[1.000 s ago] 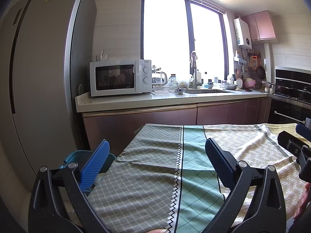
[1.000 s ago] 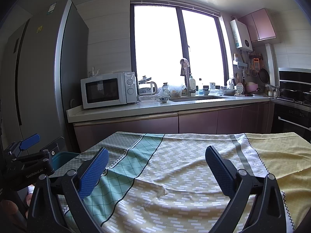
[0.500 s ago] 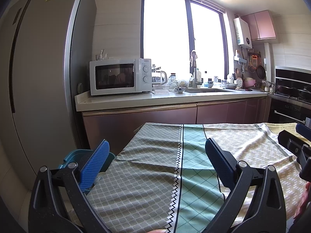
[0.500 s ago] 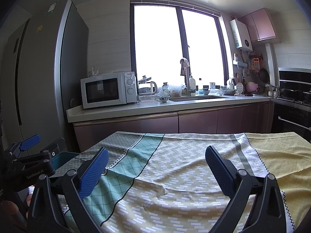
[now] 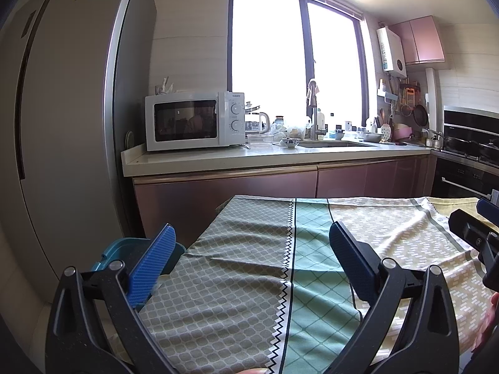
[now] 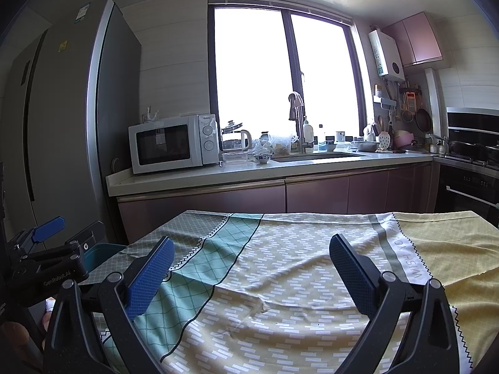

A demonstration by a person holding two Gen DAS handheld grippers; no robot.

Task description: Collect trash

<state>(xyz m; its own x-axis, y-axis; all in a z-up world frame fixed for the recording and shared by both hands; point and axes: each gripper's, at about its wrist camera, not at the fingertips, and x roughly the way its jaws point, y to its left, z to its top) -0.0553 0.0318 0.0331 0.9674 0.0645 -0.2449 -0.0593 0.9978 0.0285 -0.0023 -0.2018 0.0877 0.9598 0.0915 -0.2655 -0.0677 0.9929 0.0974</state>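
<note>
Two handheld grippers hovered side by side over a cloth-covered desk (image 5: 237,280) in a sunlit kitchen. The left gripper (image 5: 252,258) had its blue fingers (image 5: 152,261) spread wide apart with nothing between them, poised above the grey-green and teal bands of the patterned tablecloth (image 6: 280,280). The right gripper (image 6: 251,261) likewise held its fingers (image 6: 349,274) well apart and empty, over the cream, brick-patterned part of the cloth.

In the left wrist view the right gripper showed at the far right edge, above the cloth; in the right wrist view the left gripper appeared low at the left edge, beside the desk's corner.

No piece of trash could be made out on the cloth in either view. A teal bin (image 5: 124,249) stood on the floor just beside the desk's left edge, partly hidden behind the left gripper's left finger; its rim (image 6: 99,252) also showed in the right wrist view, past the desk corner. Its contents could not be seen.

Beyond the desk ran a kitchen counter (image 5: 249,159) with mauve cabinet fronts, carrying a white microwave (image 5: 193,121), a kettle (image 6: 237,140), a small blue-and-white bowl (image 5: 290,141) and a sink with a tall faucet (image 6: 299,124) under a bright window (image 6: 280,71). A tall grey refrigerator (image 5: 62,124) stood at the left, and an oven (image 6: 467,187) at the right.
</note>
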